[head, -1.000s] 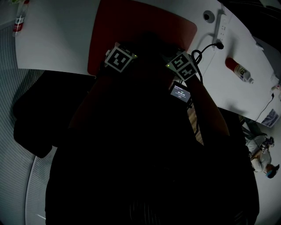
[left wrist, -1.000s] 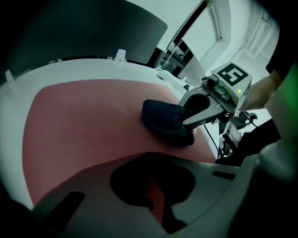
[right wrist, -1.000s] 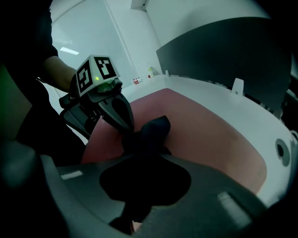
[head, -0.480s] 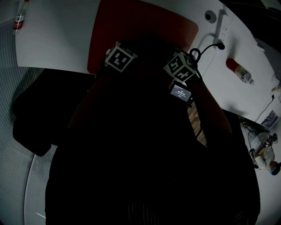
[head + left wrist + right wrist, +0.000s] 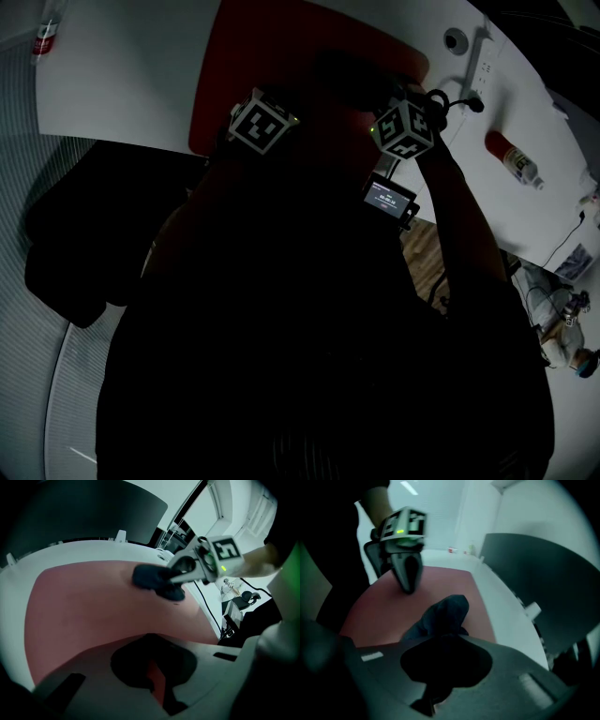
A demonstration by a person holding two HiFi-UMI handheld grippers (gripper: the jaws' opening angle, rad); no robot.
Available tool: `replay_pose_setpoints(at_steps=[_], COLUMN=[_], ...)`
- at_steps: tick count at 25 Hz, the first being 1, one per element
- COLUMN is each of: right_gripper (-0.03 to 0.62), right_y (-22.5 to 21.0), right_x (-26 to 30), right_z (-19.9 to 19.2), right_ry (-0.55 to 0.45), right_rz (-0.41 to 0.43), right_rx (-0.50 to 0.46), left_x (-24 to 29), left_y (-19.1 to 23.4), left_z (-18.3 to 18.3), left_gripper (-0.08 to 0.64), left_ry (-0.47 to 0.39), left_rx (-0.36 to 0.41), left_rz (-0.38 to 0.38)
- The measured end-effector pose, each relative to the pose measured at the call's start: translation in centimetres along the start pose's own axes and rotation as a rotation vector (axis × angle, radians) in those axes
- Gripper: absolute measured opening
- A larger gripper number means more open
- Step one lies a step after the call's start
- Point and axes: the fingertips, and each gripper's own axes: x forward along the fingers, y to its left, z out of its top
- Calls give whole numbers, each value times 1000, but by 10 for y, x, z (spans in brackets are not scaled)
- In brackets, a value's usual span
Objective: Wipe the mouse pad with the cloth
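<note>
- The white tabletop (image 5: pixel 112 84) carried the red mouse pad (image 5: pixel 272 37), whose long axis, as far as I could judge, ran left to right in front of me.
- The right gripper (image 5: pixel 165 580) was the working one. Its fingers were clenched on the dark cloth (image 5: pixel 443 613), and the bunched cloth lay on the mouse pad near its right-hand edge, close to the bare white strip of tabletop.
- From those fingers the uncovered pad stretched ahead and to the left, so I judged the next stroke should sweep leftward along that long axis, towards the other gripper.
- The left gripper (image 5: pixel 408 587) stood tip-down on the pad, well apart from the cloth. Its fingers were drawn together with nothing between them. I read it as pinning the pad, though I could not confirm contact.
- Compared with a second earlier, the right gripper's marker cube had travelled farther out and to the right over the pad, while the left one had barely shifted.
</note>
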Motion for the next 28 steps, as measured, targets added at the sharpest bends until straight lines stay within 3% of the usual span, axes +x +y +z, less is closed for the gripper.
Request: replay_pose_setpoints(at_steps=[4, 6, 11, 13, 17, 19, 24, 28], right_gripper=[41, 41, 41, 40, 41, 40, 43, 43], right_y=[-51, -51, -19, 18, 107, 124, 101, 54], right_x=[-10, -9, -12, -12, -16, -16, -7, -1], right_z=[-21, -22, -16, -7, 20, 27, 23, 9], right_ry=[33, 40, 48, 32, 44, 50, 38, 26], right_rz=[-78, -91, -66, -24, 99, 135, 110, 39], right_rx=[214, 241, 269, 234, 35, -39, -136, -124], left_x=[0, -2, 0, 0, 2, 2, 1, 2], left_y=[-1, -1, -1, -1, -3, -2, -2, -3], left_z=[0, 5, -2, -2, -1, -2, -2, 0], left_gripper=[6, 6, 6, 6, 6, 6, 6, 6], left_ry=[-11, -36, -7, -11, -16, -14, -20, -33], left_rx=[-9, -4, -15, -15, -13, -13, -21, -20], left_rz=[-4, -5, -5, -6, -8, -8, -15, -14])
